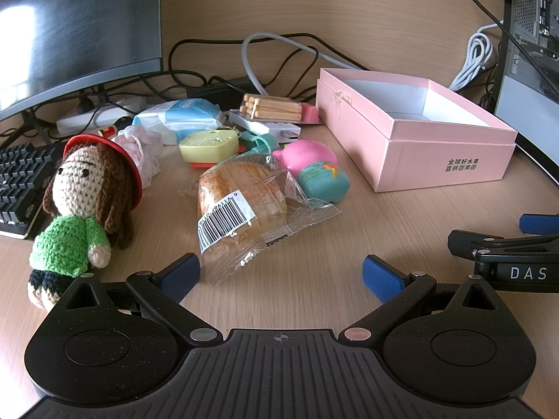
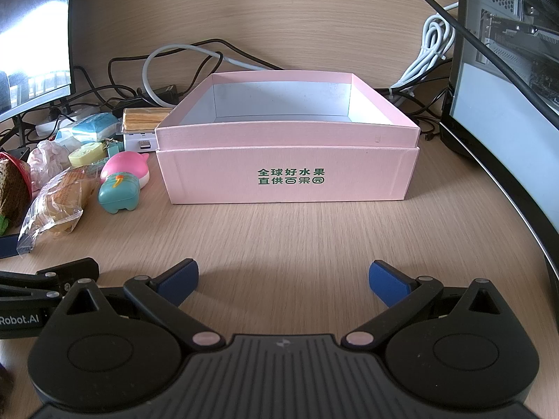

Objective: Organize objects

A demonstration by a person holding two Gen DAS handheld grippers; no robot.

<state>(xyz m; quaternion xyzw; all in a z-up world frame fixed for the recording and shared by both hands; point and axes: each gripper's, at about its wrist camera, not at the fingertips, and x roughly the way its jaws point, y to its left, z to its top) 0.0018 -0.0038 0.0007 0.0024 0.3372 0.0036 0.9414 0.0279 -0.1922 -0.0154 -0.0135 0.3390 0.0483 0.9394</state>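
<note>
The pink box (image 2: 286, 178) stands open on the table (image 2: 297, 244), nothing inside it that I can see. Left of it lies the clutter. The crochet doll (image 1: 80, 206) looks soft and light; take it round the body. The wrapped bread (image 1: 244, 206) is squashy in slippery, crinkly film, so grip across the loaf. The teal toy case (image 1: 323, 181) seems hard and smooth. Left tool (image 1: 279, 276) and right tool (image 2: 283, 277) both hover spread wide, holding nothing
</note>
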